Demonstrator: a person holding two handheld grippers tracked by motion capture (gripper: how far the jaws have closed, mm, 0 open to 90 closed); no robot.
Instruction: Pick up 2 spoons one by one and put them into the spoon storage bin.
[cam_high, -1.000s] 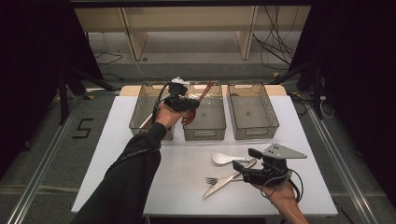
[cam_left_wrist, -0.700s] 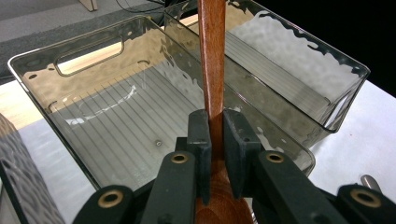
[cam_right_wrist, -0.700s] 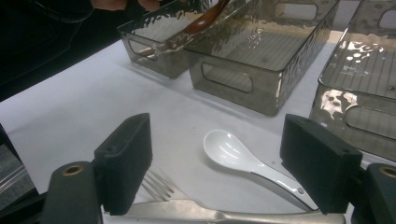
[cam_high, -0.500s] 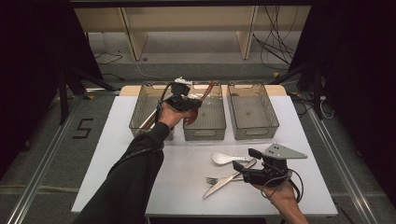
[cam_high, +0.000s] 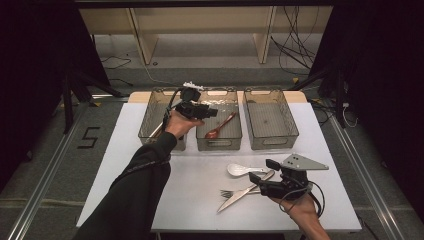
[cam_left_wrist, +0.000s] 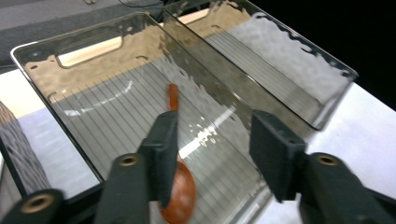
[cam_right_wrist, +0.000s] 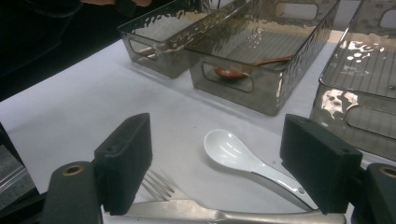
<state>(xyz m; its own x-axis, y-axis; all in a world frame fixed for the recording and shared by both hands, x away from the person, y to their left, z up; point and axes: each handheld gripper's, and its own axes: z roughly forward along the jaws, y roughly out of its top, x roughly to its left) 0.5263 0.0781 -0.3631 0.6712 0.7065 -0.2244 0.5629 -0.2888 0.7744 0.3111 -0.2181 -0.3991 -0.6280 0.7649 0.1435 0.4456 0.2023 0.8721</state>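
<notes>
A brown wooden spoon (cam_high: 220, 127) lies loose in the middle clear bin (cam_high: 219, 145). My left gripper (cam_high: 210, 112) hovers open just above that bin; in the left gripper view the wooden spoon (cam_left_wrist: 176, 191) rests on the bin floor (cam_left_wrist: 93, 102) under the left jaw. On the white table near the front, a white ceramic spoon (cam_high: 240, 170), a knife (cam_high: 244, 193) and a fork (cam_high: 227, 193) lie together. My right gripper (cam_high: 261, 171) is held open over them. The right gripper view has the white spoon (cam_right_wrist: 229, 149) between its jaws, with the fork (cam_right_wrist: 156, 185) and knife (cam_right_wrist: 210, 215) below.
Three clear bins stand in a row at the back of the table. The left bin (cam_high: 150, 125) holds a utensil, and the right bin (cam_high: 287, 122) stands beside the middle one. The person's left sleeve (cam_high: 135, 185) crosses the table's left half.
The left gripper held the wooden spoon above the middle bin; it has since opened, and the spoon lies in the bin. The right gripper has hardly moved.
</notes>
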